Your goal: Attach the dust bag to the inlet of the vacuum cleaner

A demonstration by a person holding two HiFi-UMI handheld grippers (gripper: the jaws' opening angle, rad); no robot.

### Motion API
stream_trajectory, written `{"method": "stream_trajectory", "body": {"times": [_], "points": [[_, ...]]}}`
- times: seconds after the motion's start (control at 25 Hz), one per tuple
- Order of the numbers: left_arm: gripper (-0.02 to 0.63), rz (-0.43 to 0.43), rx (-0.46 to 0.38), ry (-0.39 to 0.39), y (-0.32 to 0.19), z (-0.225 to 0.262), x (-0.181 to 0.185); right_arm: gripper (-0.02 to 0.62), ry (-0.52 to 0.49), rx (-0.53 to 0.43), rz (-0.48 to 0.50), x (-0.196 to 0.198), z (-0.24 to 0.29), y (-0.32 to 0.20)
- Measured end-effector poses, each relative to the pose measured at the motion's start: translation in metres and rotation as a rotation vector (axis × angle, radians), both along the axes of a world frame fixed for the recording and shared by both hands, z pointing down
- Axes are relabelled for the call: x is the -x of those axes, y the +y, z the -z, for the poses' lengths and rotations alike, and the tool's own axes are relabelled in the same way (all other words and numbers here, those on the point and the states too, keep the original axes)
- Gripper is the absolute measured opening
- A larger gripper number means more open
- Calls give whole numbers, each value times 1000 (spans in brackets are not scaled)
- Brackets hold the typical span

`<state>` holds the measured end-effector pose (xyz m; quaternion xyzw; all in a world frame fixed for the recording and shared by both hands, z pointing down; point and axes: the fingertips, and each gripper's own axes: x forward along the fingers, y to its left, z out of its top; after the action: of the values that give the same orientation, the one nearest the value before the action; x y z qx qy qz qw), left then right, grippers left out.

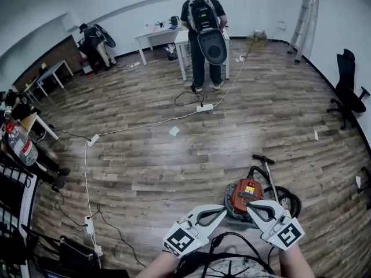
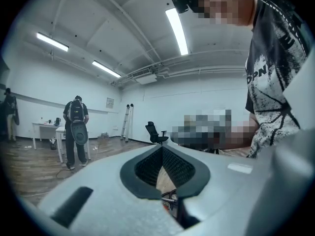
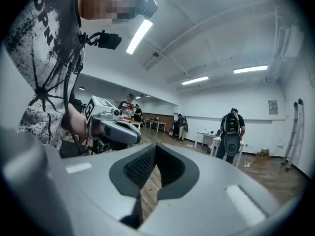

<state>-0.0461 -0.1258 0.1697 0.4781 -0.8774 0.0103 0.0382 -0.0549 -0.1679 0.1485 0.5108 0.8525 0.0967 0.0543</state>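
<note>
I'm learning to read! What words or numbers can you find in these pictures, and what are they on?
"DPN" or "OPN" (first letter unclear): on the person's T-shirt.
Yellow label on the red vacuum cleaner: too small to read.
Wall sign: too small to read.
Nothing else is readable.

The round red-and-black vacuum cleaner (image 1: 243, 194), its coiled black hose (image 1: 288, 200) and a slim wand with a black grip (image 1: 268, 175) blocked the floor just past the left gripper (image 1: 222, 211) and right gripper (image 1: 250, 205). Beyond, the brown plank floor (image 1: 174, 167) lay open, crossed only by a thin white cable (image 1: 145, 125). Dark racks (image 1: 14, 196) crowded the left edge.
</note>
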Motion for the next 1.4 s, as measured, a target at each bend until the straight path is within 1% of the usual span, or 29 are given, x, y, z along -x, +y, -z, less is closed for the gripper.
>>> {"method": "stream_trajectory", "body": {"times": [0.08, 0.2, 0.28, 0.4, 0.64, 0.76, 0.84, 0.92, 1.0, 1.04, 1.24, 1.32, 1.4], "points": [[3, 0, 4, -3, -6, -3, -1, 8, 9, -9, -4, 1, -8, -8], [3, -14, 36, -57, -13, -4, 0, 6, 18, -36, -11, 2, -18, -16], [3, -17, 31, -49, -17, -2, -1, 6, 27, -46, -26, 1, -22, -21], [3, -37, 42, -62, -21, 0, -1, 6, 36, -36, -51, 0, -21, -26], [3, -74, 51, -71, -19, 4, 1, 6, 40, -46, -94, 5, -25, -29], [3, -83, 38, -55, -19, 5, -1, 6, 39, -56, -106, 3, -27, -30], [3, -87, 38, -59, -19, 5, 0, 6, 40, -63, -113, 3, -29, -30], [3, -97, 54, -82, -17, 6, 1, 6, 54, -39, -123, 4, -27, -30], [3, -105, 59, -84, -16, 7, 1, 6, 71, 7, -132, 5, -21, -30], [3, -108, 58, -82, -15, 8, 2, 6, 69, 14, -134, 5, -19, -30], [3, -124, 53, -87, -21, 7, -2, 6, 45, -94, -139, -1, -27, -32], [3, -128, 47, -91, -24, 6, -6, 6, 39, -111, -142, -4, -28, -33], [3, -122, 38, -83, -25, 5, -9, 6, 15, -103, -144, -6, -22, -32]]}}
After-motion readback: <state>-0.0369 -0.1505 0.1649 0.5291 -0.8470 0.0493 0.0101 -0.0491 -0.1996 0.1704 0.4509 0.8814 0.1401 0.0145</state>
